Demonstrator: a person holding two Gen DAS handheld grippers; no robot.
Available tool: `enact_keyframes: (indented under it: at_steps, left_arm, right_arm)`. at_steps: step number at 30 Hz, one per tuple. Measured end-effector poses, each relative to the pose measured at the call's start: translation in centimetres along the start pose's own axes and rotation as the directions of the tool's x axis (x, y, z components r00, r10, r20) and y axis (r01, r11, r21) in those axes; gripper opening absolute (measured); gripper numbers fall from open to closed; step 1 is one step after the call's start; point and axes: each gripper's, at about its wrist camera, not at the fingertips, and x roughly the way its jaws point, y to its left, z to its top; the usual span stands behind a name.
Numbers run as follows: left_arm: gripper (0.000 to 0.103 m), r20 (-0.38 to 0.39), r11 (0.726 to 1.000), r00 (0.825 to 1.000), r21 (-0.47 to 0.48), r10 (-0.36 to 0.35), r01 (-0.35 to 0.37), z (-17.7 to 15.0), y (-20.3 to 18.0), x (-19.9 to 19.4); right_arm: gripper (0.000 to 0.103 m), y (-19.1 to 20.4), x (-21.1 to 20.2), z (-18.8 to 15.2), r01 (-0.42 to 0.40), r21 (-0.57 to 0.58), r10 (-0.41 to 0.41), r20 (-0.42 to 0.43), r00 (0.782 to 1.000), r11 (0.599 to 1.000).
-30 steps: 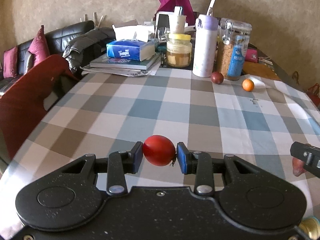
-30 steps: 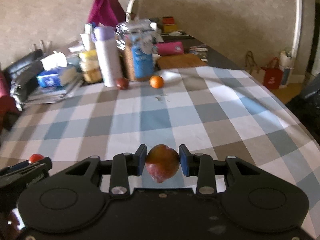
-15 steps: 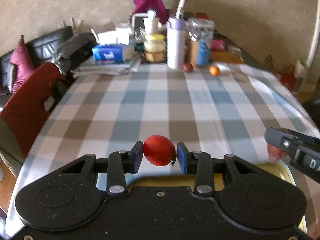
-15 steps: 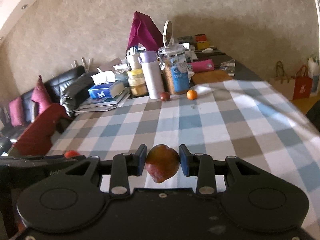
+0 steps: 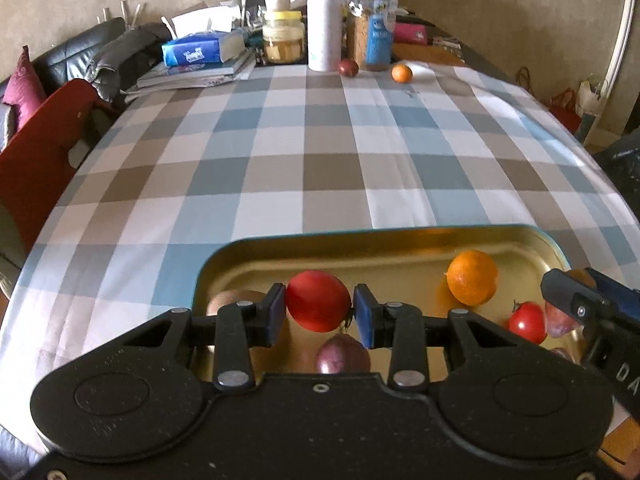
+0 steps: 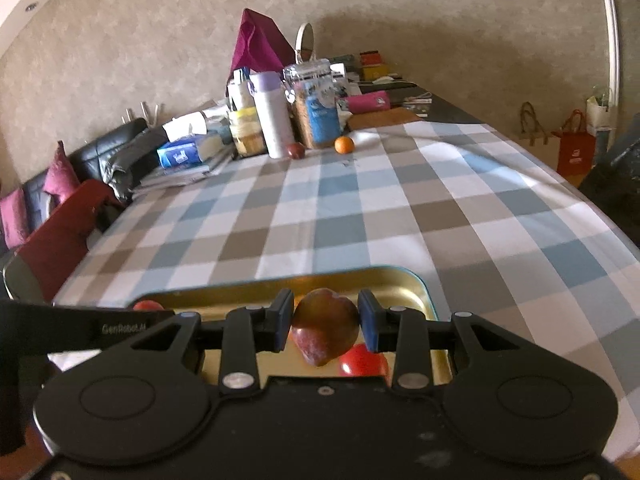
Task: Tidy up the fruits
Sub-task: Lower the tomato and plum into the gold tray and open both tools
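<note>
Legible writing: the black body of the left tool, seen in the right wrist view, carries the word "GenRobot.AI" in pale letters. The right tool's body at the edge of the left wrist view shows only the letters "DA". The blue tissue pack at the far end of the bench has a white logo too blurred to read, as does the blue label on the clear clip-top glass jar.

The left tool is pinching a round red tomato between its blue pads, above the shallow gold metal tray with a teal rim. The right tool is pinching a mottled red-brown plum-like fruit above the same tray.

Inside the tray lie a round orange, a small red tomato, a purple-skinned fruit and a brown fruit partly hidden behind the left tool.

Well beyond the tray, on the bench covered with a blue, grey and white checked cloth, a dark red fruit and a small orange fruit sit just beside a white bottle with a lilac cap.
</note>
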Motion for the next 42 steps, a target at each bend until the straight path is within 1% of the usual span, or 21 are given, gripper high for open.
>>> enact_keyframes:
  at_steps: [7, 14, 15, 19, 23, 29, 32, 35, 42]
  left_arm:
    - [0.045, -0.018, 1.0, 1.0, 0.0, 0.02, -0.02, 0.3, -0.8, 1.4]
    - [0.046, -0.043, 1.0, 0.999, 0.002, 0.02, -0.02, 0.3, -0.9, 2.4]
    - [0.046, -0.042, 1.0, 0.999, 0.008, 0.021, -0.021, 0.2, -0.9, 2.4]
    - [0.051, -0.015, 0.999, 0.999, 0.024, 0.036, -0.035, 0.1, -1.1, 2.1]
    - [0.052, 0.001, 0.999, 0.999, 0.024, 0.047, -0.047, -0.2, -1.0, 1.6]
    - [0.053, 0.023, 0.999, 0.999, -0.016, 0.044, -0.044, -1.2, 0.2, 0.0]
    - [0.053, 0.052, 0.997, 0.997, -0.041, 0.062, -0.059, -1.6, 0.9, -1.2]
    - [0.053, 0.073, 0.996, 0.995, -0.067, 0.065, -0.061, -2.1, 1.8, -2.3]
    - [0.053, 0.052, 0.991, 0.995, -0.114, 0.083, -0.077, -3.1, 3.3, -2.6]
  right_arm:
    - [0.037, 0.3, 0.4, -0.4, 0.038, -0.031, -0.038, 0.003, 0.999, 0.999]
    - [0.037, 0.3, 0.9, -0.6, 0.046, -0.031, -0.046, -0.021, 0.999, 0.998]
    - [0.037, 0.3, 1.0, -0.7, 0.044, -0.031, -0.045, -0.024, 0.999, 0.999]
    - [0.037, 0.6, 1.2, -0.7, 0.045, -0.038, -0.046, -0.026, 0.999, 0.998]
    - [0.037, 1.0, 1.2, -0.8, 0.045, -0.057, -0.047, -0.024, 0.999, 0.997]
    - [0.037, 1.6, 1.4, -1.0, 0.029, -0.074, -0.032, -0.037, 0.999, 0.997]
    - [0.037, 2.1, 1.6, -1.1, 0.026, -0.088, -0.03, -0.037, 0.999, 0.996]
    - [0.037, 2.5, 1.7, -1.1, 0.016, -0.097, -0.02, -0.039, 0.999, 0.995]
    - [0.037, 3.3, 1.8, -1.2, -0.013, -0.102, 0.008, -0.047, 0.999, 0.995]
